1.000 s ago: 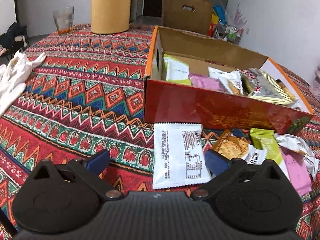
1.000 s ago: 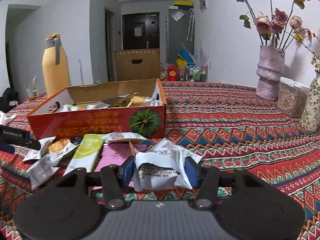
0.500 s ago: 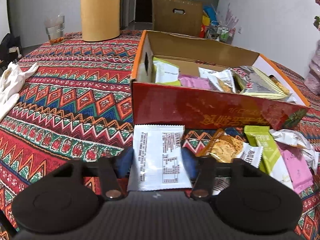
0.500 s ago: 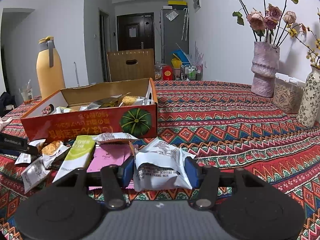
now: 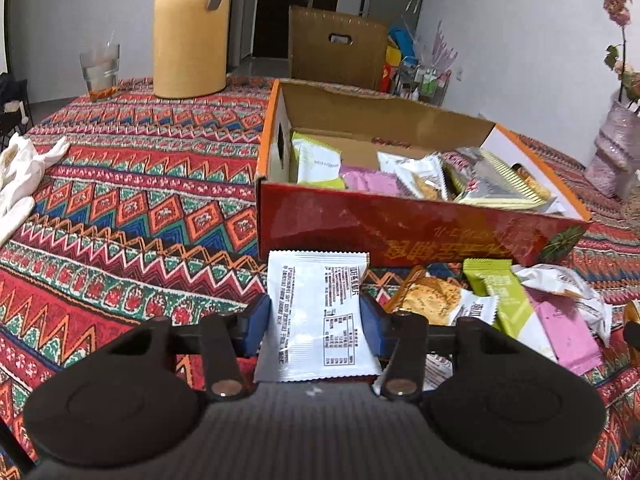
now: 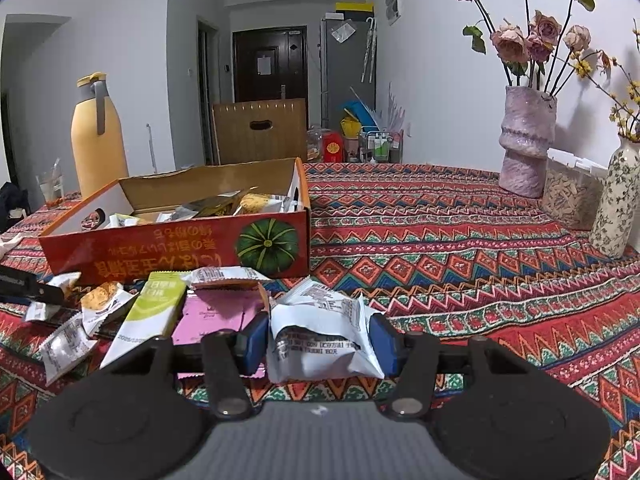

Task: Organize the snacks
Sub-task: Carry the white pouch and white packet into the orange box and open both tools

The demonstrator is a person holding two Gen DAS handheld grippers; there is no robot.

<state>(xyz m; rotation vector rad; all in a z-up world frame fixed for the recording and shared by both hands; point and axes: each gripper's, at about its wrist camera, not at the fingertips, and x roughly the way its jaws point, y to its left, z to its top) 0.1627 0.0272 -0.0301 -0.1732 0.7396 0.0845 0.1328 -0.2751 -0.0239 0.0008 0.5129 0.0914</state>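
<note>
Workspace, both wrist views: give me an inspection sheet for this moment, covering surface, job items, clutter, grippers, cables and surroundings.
Surface: table under a patterned tablecloth.
Job's things: open red box partly filled with packets; loose snack pile on the cloth in front of it.
Clutter: yellow jug, glass, white gloves, pink vase of flowers, patterned vase, clear lidded container.
Grippers: left gripper shut on white flat packet; right gripper shut on crumpled white packet.
Cables: nothing seen.
Surroundings: dark door, brown cardboard box, fridge behind.
</note>
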